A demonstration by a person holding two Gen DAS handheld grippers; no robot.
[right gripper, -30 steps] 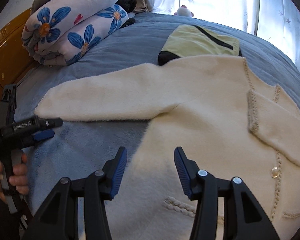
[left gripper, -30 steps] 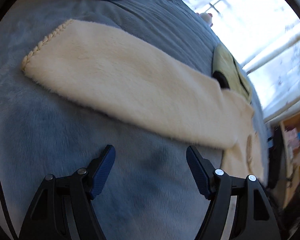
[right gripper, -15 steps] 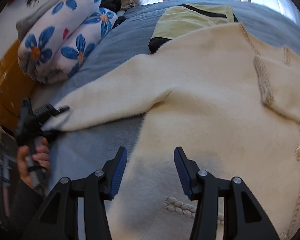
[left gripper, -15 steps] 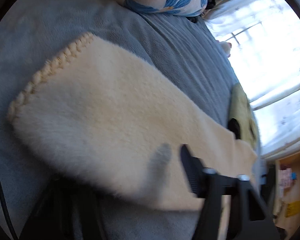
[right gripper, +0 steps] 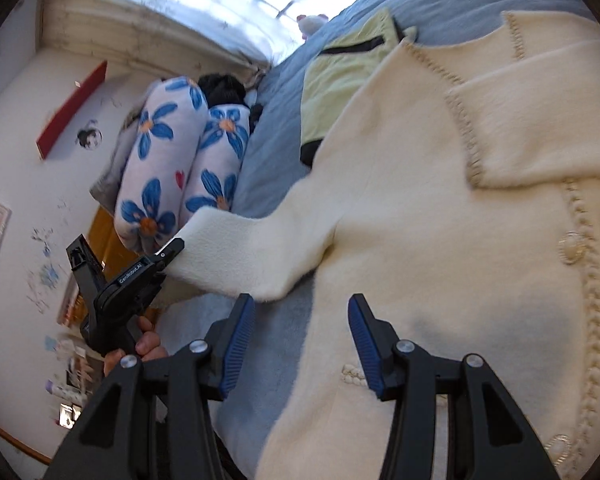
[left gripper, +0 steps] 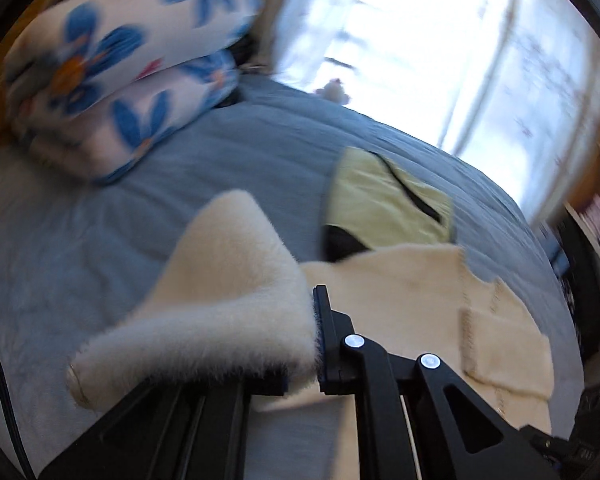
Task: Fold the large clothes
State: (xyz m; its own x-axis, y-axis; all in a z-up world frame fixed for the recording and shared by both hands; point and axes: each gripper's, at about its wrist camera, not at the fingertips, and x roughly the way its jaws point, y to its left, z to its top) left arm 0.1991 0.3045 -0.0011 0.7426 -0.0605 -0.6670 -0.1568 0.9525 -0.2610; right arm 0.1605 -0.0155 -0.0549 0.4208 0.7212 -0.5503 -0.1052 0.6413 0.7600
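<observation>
Lifted off the bed (left gripper: 80, 208) since a second ago, the cream cardigan's sleeve (right gripper: 256, 256) hangs pinched in the closed left gripper (right gripper: 168, 254), its length running back to the body spread mid-bed under the open, empty right gripper (right gripper: 300, 344).

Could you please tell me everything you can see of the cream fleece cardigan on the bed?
The cream fleece cardigan lies front up on the blue bedspread, its fabric plush, with braided trim and pearly buttons. One sleeve is folded across its chest. The other sleeve is lifted, its cuff end pinched in the left gripper, whose jaws have just been closing. Its shoulder overlaps a folded yellow-green garment. The right gripper hovers open over its hem.
</observation>
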